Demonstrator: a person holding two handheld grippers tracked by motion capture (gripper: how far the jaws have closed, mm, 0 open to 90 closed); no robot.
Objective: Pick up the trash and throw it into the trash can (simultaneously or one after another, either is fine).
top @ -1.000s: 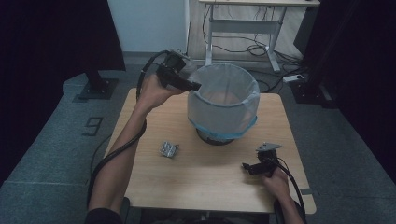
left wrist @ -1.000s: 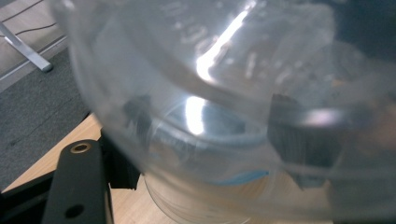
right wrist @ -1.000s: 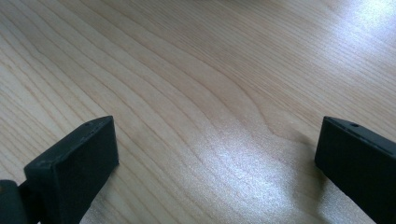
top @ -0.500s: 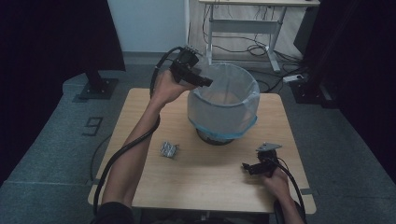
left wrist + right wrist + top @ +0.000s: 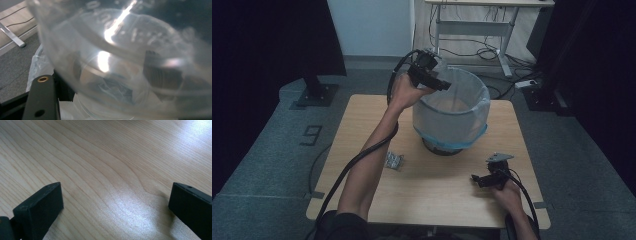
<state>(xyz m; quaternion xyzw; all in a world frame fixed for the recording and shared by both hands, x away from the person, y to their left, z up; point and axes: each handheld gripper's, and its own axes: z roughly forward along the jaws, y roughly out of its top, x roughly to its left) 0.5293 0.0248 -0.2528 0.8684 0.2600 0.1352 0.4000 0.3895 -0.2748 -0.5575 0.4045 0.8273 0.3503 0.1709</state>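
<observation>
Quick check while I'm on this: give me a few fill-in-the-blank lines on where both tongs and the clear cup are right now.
1. The left tongs hold a clear plastic cup over the rim of the lined ____.
2. The right tongs rest low over the wooden table with jaws ____.
3. A small crumpled wrapper lies on the table beside the person's ____ forearm.

Missing words: bin; open; left
</observation>
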